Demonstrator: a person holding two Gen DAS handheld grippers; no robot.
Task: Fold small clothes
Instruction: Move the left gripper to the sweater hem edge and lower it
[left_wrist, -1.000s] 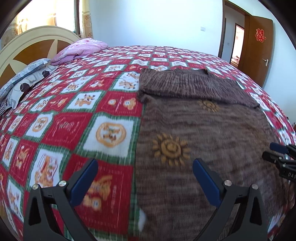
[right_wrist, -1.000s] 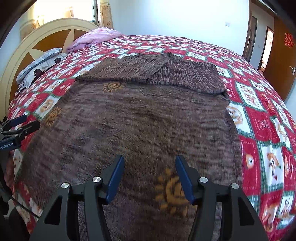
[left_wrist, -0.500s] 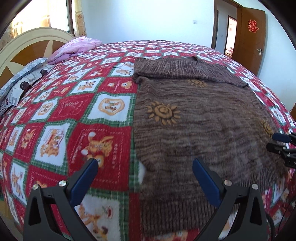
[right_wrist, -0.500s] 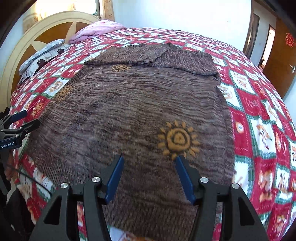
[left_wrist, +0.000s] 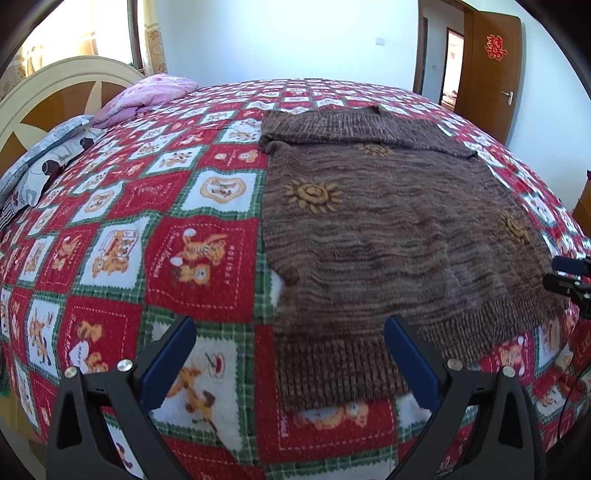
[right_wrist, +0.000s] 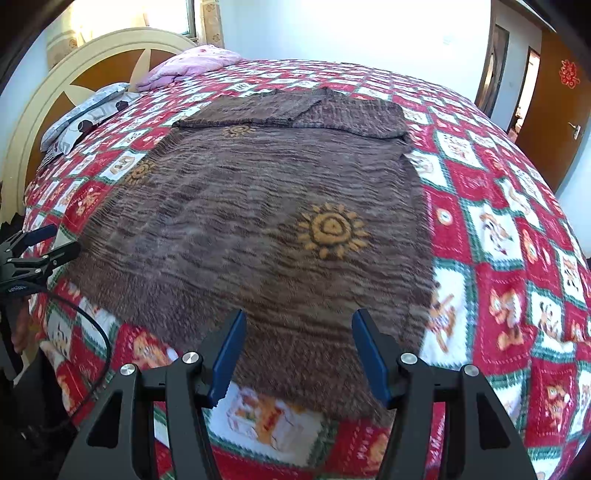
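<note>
Both grippers hang spread and empty over the near hem of a brown sweater on the bed.

The left gripper (left_wrist: 290, 354) has its blue fingers (left_wrist: 168, 363) wide apart, grasping nothing; the right gripper (right_wrist: 297, 356) is released too, less widely. The brown sweater (right_wrist: 266, 221) lies flat with 2 sleeves folded across its far end; its near hem is blurred. Beyond, the red checked blanket (left_wrist: 199, 258), pillows (right_wrist: 88, 114), headboard (right_wrist: 66, 74) and open door (left_wrist: 487, 66).

a bed (left_wrist: 207, 236) in a red-and-white cartoon quilt bears a flat brown sweater (left_wrist: 388, 229), a pink blanket (left_wrist: 147, 92) and a grey pillow (left_wrist: 48, 158).
</note>
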